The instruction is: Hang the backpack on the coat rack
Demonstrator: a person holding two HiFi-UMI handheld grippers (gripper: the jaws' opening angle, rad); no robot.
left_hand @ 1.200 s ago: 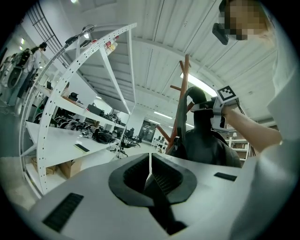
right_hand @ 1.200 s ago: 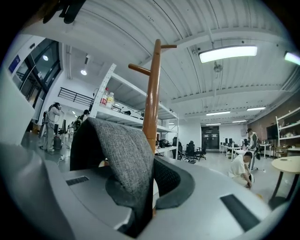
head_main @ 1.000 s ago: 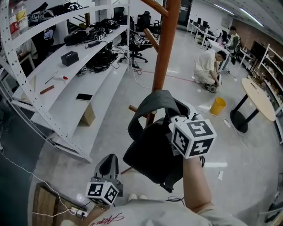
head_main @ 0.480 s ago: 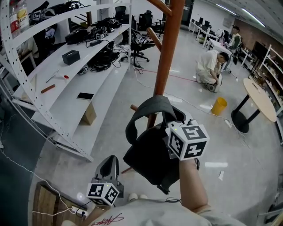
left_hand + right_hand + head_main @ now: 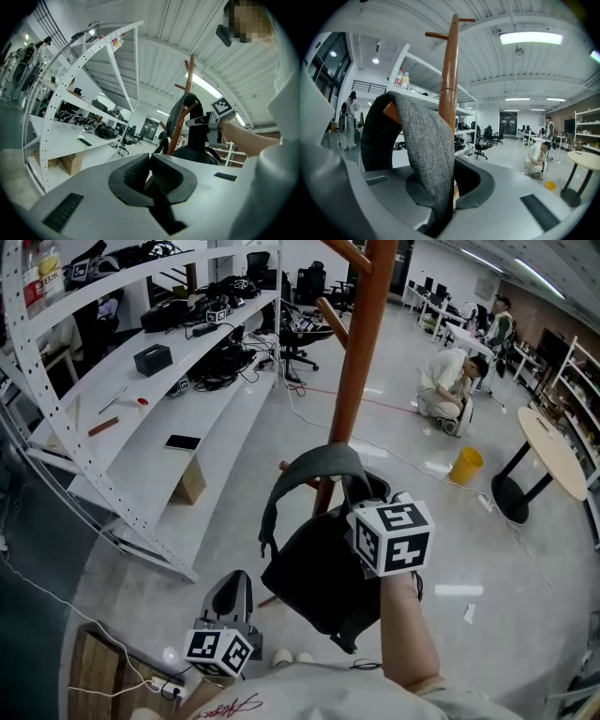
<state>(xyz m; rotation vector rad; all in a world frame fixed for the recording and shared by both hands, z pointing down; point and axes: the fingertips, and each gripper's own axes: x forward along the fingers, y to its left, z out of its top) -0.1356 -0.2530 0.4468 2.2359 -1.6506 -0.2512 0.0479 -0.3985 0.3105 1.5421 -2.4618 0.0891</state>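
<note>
We record the right gripper (image 5: pixel 440 187) clamped on the backpack (image 5: pixel 319 582) strap (image 5: pixel 426 140), which arches over a coat rack (image 5: pixel 361 352) peg (image 5: pixel 391 111), and the left gripper (image 5: pixel 150 176) closed, empty.

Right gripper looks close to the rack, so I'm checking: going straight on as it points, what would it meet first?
Probably the coat rack's wooden pole, just beyond the backpack strap it grips; depth is hard to judge.
</note>
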